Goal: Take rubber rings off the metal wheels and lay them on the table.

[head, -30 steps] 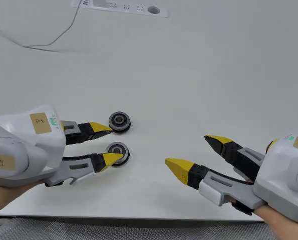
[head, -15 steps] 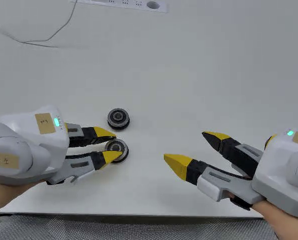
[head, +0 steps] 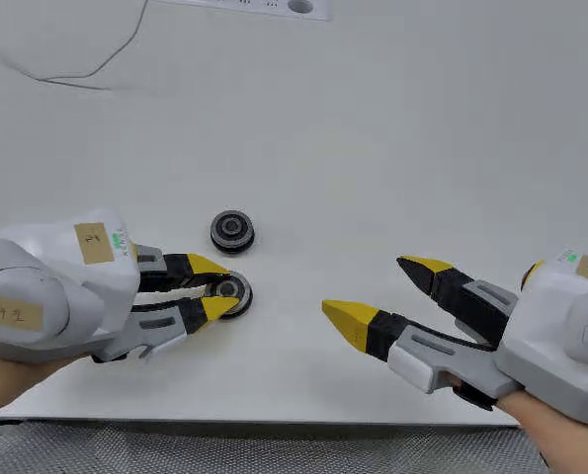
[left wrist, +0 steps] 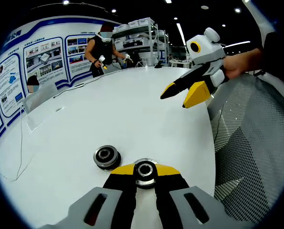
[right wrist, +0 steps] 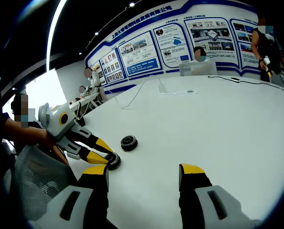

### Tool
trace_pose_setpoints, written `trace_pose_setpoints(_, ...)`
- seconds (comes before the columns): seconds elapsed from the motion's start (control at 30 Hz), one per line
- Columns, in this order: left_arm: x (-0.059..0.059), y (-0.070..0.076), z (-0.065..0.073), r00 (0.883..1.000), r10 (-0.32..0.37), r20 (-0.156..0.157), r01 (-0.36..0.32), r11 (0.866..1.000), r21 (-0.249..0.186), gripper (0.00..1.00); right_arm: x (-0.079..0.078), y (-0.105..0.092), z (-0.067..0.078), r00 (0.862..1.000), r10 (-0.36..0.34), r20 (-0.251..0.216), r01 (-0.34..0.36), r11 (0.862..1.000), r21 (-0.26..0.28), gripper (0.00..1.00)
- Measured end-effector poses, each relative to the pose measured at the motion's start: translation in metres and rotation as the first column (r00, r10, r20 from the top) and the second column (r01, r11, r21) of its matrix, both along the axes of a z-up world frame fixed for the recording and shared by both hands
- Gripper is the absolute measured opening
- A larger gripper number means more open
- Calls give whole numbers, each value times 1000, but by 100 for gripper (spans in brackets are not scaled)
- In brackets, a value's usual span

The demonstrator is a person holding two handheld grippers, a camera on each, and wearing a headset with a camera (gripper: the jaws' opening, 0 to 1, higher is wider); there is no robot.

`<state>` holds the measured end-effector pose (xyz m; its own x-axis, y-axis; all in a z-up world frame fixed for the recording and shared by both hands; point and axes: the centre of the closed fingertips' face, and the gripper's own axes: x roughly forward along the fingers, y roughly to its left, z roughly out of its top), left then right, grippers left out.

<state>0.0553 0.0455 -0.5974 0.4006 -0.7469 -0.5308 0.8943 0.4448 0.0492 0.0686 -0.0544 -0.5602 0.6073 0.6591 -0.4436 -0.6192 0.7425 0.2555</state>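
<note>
Left gripper view: the left claw is seen nearly closed, its yellow tips set against either side of the near wheel, which lies flat on the tabletop. The far wheel lies just beside it, untouched. The right claw is held wide open with nothing in it, well apart from both wheels and toward the tabletop's near edge. A dark rubber ring is seen around the metal middle of each wheel, so neither ring is judged to have been taken off yet, and no loose ring is made out on the tabletop. The task is judged to be at its very start: one wheel is gripped, and both rings remain to be pulled off and laid down.
</note>
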Motion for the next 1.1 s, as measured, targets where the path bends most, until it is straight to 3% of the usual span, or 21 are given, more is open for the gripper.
trace_pose_setpoints(0.33,-2,1,-1,1000,3,-19,-3,1000,-1,14,0,3,2,1000,3,-3,-3,1000,15,60)
trace_pose_setpoints(0.5,-3,0,-1,1000,-4,-9,4,1000,0,14,-1,9,4,1000,15,-10,-14,999,34,60)
trace_pose_setpoints(0.93,-2,1,-2,998,-54,23,53,998,42,13,-8,42,17,994,65,-89,-46,978,205,58)
trace_pose_setpoints(1.1,-2,1,-2,998,-61,25,59,997,51,13,-7,51,16,991,75,-107,-48,971,236,57)
